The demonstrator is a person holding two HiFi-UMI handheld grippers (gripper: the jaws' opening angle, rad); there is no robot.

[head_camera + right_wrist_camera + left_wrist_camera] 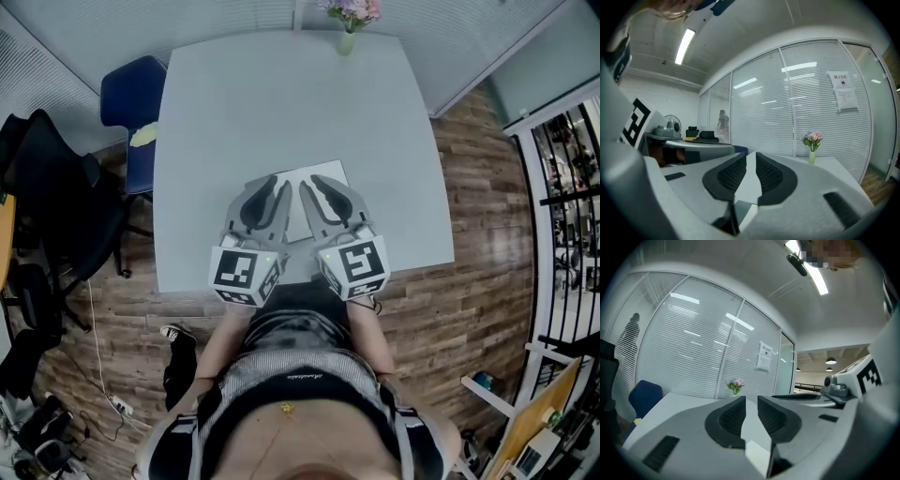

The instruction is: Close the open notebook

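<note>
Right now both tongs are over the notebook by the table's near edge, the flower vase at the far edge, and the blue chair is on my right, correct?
No: the head view shows the blue chair on your left. Otherwise yes: the left tongs and right tongs are over the notebook at the near edge of the table, the flower vase at the far edge.

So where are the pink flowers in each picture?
Head view: the flowers are at the very top, right of the middle, at the table's far edge.
Left gripper view: the flowers are small, just left of centre, in front of the blinds.
Right gripper view: the flowers are right of centre, in front of the blinds.
Shared landmark: the grey table they stand on.
</note>
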